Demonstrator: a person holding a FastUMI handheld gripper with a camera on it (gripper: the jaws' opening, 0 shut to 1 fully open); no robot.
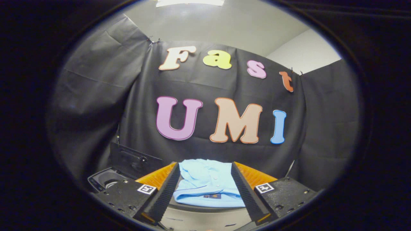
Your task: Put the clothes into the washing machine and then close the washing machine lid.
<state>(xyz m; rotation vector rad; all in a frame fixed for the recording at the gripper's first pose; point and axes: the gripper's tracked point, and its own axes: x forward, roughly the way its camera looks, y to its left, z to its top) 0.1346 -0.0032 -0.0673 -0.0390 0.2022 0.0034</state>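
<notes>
Nearest the camera, the gripper [205,189] holds its two black ribbed fingers [163,192] spread wide apart, pressing on nothing, with orange backing and small square markers on their outer sides. Between and just beyond them a folded light blue shirt [207,186] lies flat on a dark surface [205,210] with a pale front edge. Farther off, to the left past the left finger, the washing machine [107,179] stands with its lid [133,163] raised against the booth's black cloth wall [96,96].
</notes>
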